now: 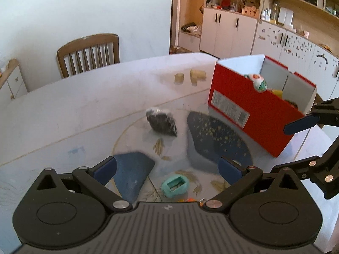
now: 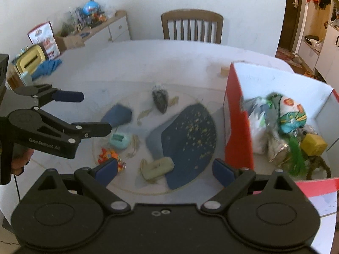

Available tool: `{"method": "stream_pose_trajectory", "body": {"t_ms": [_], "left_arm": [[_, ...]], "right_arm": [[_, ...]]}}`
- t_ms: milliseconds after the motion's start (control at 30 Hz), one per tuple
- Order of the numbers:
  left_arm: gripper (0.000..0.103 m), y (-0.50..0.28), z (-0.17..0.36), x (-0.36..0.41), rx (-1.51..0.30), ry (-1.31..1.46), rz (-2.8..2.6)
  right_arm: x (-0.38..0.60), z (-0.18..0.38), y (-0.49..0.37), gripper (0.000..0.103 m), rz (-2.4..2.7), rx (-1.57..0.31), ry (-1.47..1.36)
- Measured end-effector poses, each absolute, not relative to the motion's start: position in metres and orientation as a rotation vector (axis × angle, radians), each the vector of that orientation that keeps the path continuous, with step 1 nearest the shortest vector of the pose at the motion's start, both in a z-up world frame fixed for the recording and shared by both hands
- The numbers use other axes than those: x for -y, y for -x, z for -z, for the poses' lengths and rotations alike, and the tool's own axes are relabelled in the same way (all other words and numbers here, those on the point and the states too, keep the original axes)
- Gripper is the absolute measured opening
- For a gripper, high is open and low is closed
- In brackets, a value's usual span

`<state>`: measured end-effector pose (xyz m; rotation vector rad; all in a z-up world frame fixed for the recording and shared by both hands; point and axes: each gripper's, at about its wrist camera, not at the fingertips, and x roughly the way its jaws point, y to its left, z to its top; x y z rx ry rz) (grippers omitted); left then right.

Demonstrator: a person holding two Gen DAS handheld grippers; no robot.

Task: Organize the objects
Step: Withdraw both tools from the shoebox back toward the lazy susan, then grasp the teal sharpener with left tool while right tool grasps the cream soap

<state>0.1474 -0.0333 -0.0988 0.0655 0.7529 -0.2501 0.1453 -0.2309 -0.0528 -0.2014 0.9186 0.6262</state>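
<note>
The left gripper (image 1: 167,167) is spread wide and holds nothing; it hangs above the bench (image 1: 63,110), and just below its fingers lies a small teal box (image 1: 175,185). Ahead of it is a dark bag of seeds (image 1: 162,122), and ahead to its right a dark blue fan (image 1: 216,141) lies flat, touching the red box (image 1: 250,114). The right gripper (image 2: 165,170) is also wide apart and empty; directly in front of it rests a pale green block (image 2: 157,167), with an orange toy (image 2: 109,155) near its left finger. On its right the red box holds mixed toys, among them a yellow cube (image 2: 313,145)
</note>
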Motion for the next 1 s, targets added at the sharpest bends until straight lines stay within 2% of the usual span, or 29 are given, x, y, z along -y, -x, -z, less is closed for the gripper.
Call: {"method": "stream_pose_trajectory", "body": {"t_ms": [233,367,600,867,933,1000], "left_arm": [[0.103,-0.153,0.127,0.037,-0.776,-0.093,0.257],[0.103,-0.157,0.138,0.043,-0.798,-0.118,0.262],[0.103,-0.163,0.145,0.045,-0.814,-0.113,0.27],[0.102,-0.168,0.151,0.042,-0.836,-0.088,0.27],[0.101,-0.168,0.151,0.042,-0.834,-0.086,0.269],[0.092,-0.17,0.152,0.041,-0.84,-0.072,0.273]], "right_arm": [[0.224,0.079,-0.147,0.095,-0.586,-0.941,0.228],[0.221,0.094,-0.15,0.09,-0.583,-0.977,0.229],[0.214,0.104,-0.152,0.088,-0.585,-0.998,0.199],[0.203,0.118,-0.155,0.077,-0.578,-0.991,0.212],[0.202,0.119,-0.157,0.076,-0.579,-0.981,0.217],[0.2,0.119,-0.157,0.073,-0.578,-0.971,0.227]]}}
